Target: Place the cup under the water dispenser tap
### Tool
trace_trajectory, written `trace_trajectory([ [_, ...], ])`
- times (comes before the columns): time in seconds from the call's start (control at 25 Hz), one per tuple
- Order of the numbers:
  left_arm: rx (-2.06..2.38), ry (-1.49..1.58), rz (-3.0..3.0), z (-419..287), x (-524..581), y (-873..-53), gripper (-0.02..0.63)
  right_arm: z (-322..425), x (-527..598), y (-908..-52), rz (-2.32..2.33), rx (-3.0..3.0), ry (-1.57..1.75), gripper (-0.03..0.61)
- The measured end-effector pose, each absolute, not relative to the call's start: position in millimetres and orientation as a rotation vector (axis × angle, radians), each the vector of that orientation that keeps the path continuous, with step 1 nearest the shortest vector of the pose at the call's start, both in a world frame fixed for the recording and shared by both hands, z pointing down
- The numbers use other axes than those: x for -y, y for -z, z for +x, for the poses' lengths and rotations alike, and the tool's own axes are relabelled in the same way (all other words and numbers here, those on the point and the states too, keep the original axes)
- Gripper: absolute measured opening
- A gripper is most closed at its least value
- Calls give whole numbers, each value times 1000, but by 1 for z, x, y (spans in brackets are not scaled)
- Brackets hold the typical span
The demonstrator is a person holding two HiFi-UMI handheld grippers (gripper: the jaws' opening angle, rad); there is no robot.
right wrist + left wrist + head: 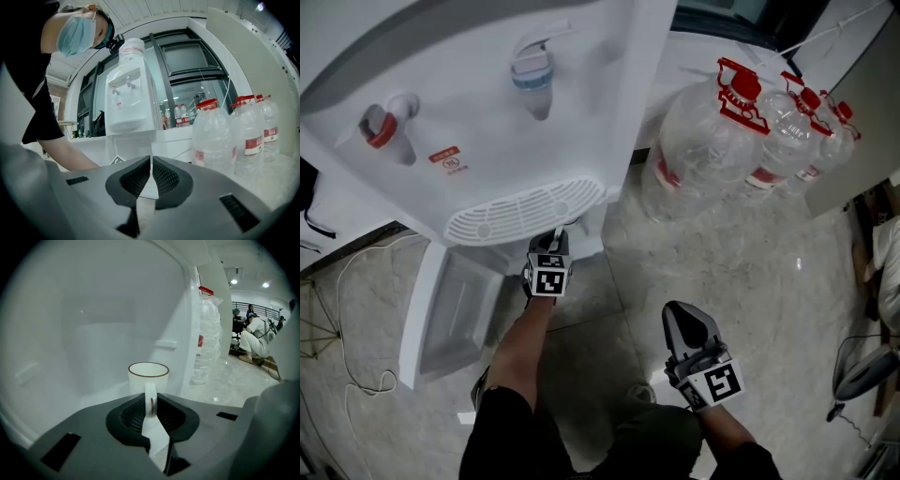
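A white cup (148,376) with a brown rim stands upright against the white dispenser's wall. Its handle (150,401) sits pinched between the pads of my left gripper (150,405). In the head view the left gripper (555,240) reaches in under the dispenser's drip grille (525,211), which hides the cup. Above the grille are the red tap (380,127) and the blue tap (531,80). My right gripper (682,317) hangs back over the floor, jaws together with nothing between them (151,171).
Several large water bottles (722,141) with red caps stand on the floor right of the dispenser. The dispenser's lower cabinet door (455,309) hangs open at the left. A white cable (347,281) lies on the floor. People (255,338) are far behind.
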State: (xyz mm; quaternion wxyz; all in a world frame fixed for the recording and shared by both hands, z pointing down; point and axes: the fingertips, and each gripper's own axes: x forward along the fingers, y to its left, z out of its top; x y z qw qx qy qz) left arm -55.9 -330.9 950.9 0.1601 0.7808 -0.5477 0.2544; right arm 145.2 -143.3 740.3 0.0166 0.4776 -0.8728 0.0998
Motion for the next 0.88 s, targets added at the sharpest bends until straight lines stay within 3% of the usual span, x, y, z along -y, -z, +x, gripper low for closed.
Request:
trace_trajectory([
  [0.44, 1414, -677, 2361, -53, 283, -908, 72, 128, 145, -723, 1471, 2744, -289, 44],
  [0.88, 1131, -658, 2699, -31, 208, -812, 72, 115, 141, -716, 1464, 2755, -338, 44],
])
